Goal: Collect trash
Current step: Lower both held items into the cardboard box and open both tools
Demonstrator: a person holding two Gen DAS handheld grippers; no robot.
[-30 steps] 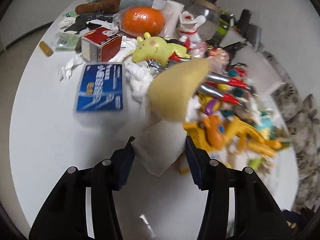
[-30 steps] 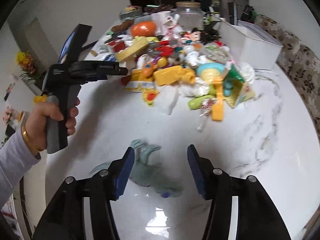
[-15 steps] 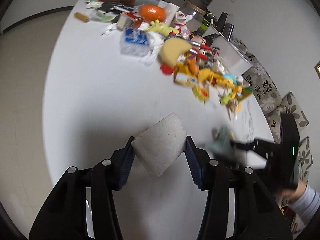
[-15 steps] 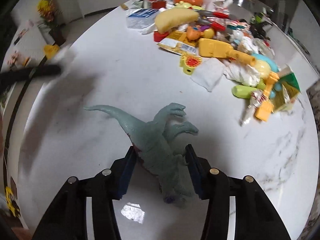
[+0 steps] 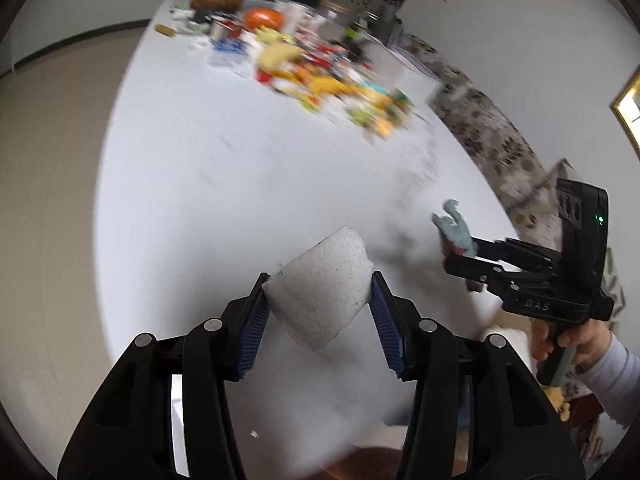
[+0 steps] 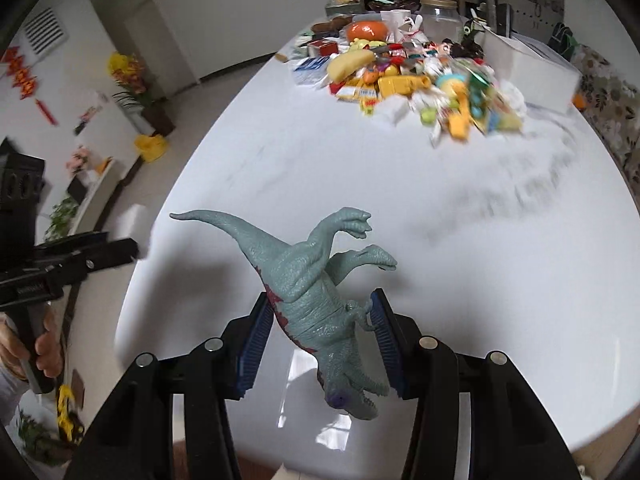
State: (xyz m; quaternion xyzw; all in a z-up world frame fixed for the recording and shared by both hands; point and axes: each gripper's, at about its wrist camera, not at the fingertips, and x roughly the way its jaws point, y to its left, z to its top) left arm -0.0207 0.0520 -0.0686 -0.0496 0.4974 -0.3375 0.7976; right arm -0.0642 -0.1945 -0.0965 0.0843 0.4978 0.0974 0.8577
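Left wrist: toy pile (image 5: 320, 68) blurred

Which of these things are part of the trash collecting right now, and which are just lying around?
In hand for the job:
- white paper scrap, clamped in the left gripper
- toy dinosaur, clamped in the right gripper

Just lying about:
- heap of toys and wrappers on the white table
- glass jar
- white box

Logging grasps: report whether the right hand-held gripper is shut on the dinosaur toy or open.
Shut on it. The right hand-held gripper pinches the dinosaur toy at its body, both blue pads against its sides.
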